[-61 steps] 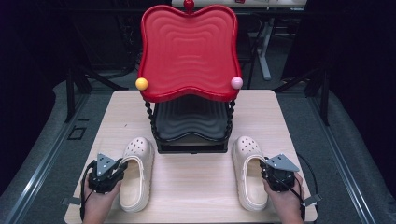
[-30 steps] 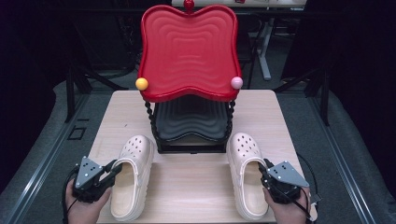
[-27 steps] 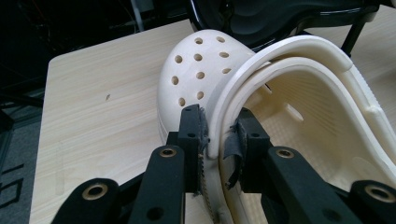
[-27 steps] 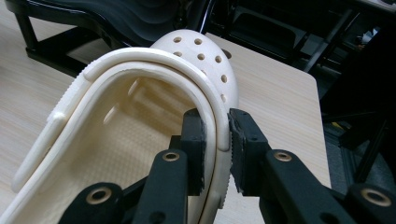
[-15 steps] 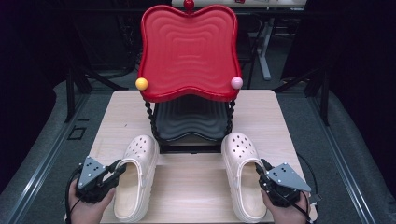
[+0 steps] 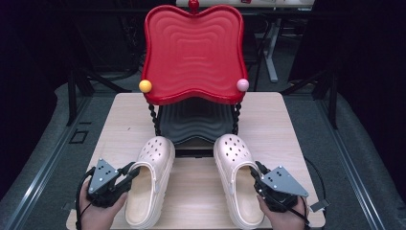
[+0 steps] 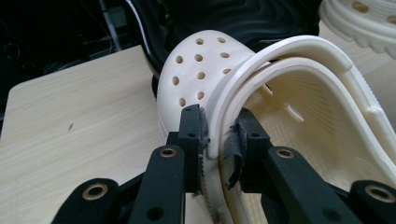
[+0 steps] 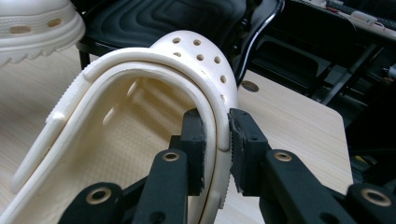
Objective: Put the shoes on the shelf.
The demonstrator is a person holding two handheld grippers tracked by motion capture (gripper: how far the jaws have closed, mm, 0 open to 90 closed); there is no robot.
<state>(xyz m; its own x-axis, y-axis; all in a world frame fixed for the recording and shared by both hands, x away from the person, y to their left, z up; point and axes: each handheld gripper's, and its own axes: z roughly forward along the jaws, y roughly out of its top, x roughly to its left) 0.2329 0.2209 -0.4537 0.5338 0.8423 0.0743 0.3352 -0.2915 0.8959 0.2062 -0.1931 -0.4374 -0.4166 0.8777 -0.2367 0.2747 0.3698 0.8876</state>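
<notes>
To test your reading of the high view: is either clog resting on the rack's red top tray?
No: both clogs lie on the table before the rack.

The left gripper (image 6: 128,173) sits low at the left, held in the left hand (image 6: 98,213) — its two black jaws point up and to the right, pinched close together. The right gripper (image 6: 254,173) sits low at the right in the right hand (image 6: 282,216) — jaws pinched close too.
</notes>
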